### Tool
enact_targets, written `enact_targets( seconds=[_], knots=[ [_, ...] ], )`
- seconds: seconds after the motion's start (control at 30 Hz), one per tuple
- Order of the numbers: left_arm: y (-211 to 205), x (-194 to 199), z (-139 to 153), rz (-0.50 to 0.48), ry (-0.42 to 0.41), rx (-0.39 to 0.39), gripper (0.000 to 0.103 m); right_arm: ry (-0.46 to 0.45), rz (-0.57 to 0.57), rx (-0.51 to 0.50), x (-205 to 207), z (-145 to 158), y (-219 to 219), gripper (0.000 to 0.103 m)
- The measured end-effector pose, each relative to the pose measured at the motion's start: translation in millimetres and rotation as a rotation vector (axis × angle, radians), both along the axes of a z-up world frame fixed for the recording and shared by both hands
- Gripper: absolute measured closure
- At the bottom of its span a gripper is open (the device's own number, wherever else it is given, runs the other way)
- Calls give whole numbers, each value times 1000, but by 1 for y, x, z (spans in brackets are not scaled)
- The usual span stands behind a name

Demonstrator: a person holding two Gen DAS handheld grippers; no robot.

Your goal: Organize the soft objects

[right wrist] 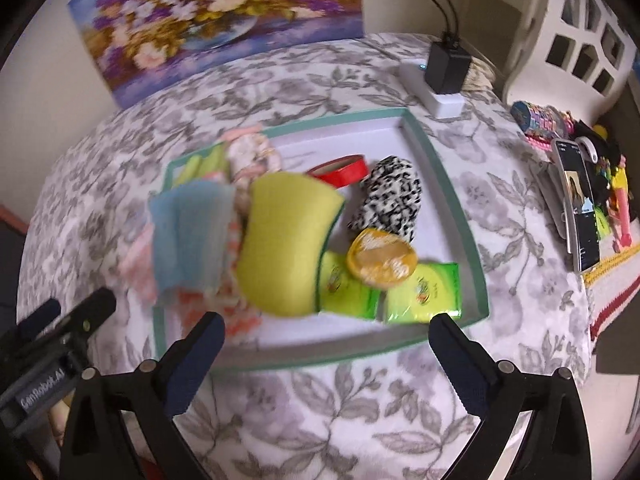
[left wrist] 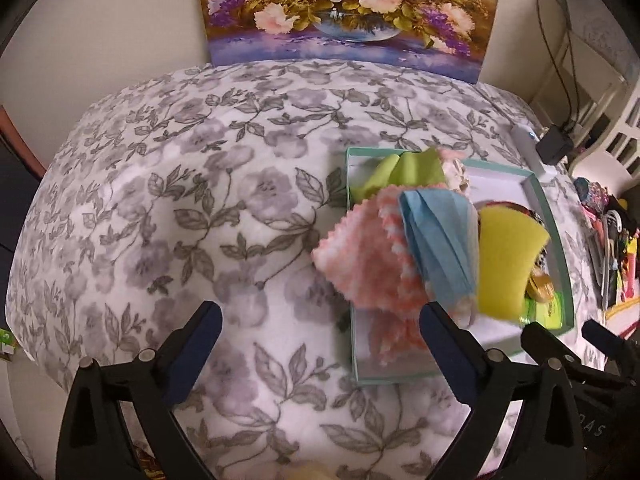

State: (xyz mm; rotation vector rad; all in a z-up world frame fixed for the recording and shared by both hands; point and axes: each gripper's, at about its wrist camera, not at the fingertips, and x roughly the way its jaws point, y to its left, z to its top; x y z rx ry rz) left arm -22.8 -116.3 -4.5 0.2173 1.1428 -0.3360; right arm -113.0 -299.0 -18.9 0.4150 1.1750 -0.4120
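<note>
We hold both grippers above a table covered by a grey floral cloth [left wrist: 168, 184]. The left gripper [left wrist: 320, 320] has its jaws spread wide with nothing between them; its fingers frame bare cloth at the lower centre of the left wrist view. The right gripper [right wrist: 326, 330] likewise has its jaws spread wide and empty, framing the near wall of the tray in the right wrist view.

The teal-rimmed tray [right wrist: 448, 184] sits at the centre of the right wrist view and at centre right of the left wrist view. The soft objects are grouped at its left end:
- a yellow sponge [right wrist: 284, 244], tilted, leaning over the green packets [right wrist: 424, 292];
- a blue cloth [right wrist: 192, 236] just left of the sponge, overhanging the tray wall;
- a pink and white knitted cloth [left wrist: 360, 256] under the blue cloth, spilling over the left rim;
- a lime green cloth [left wrist: 404, 172] at the far left corner of the tray.

Also in the tray: a black and white patterned fabric item [right wrist: 390, 196], a red tape roll [right wrist: 340, 170] and a round yellow container [right wrist: 380, 258].

Outside the tray, a floral painting [left wrist: 348, 8] stands against the wall at the top of the frame. A white power strip with a black adapter [right wrist: 444, 72] lies at upper right, and a phone [right wrist: 580, 204] at the right edge.
</note>
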Motion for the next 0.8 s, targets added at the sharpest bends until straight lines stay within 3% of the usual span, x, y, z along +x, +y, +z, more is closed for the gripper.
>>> enact_targets(
  seconds=[0.47, 0.8],
  knots=[
    [31, -37, 19, 40, -100, 106, 4, -31, 51, -50, -23, 13, 30, 0],
    [41, -41, 22, 73, -113, 121, 4, -50, 69, -50, -28, 17, 35, 0]
  ],
)
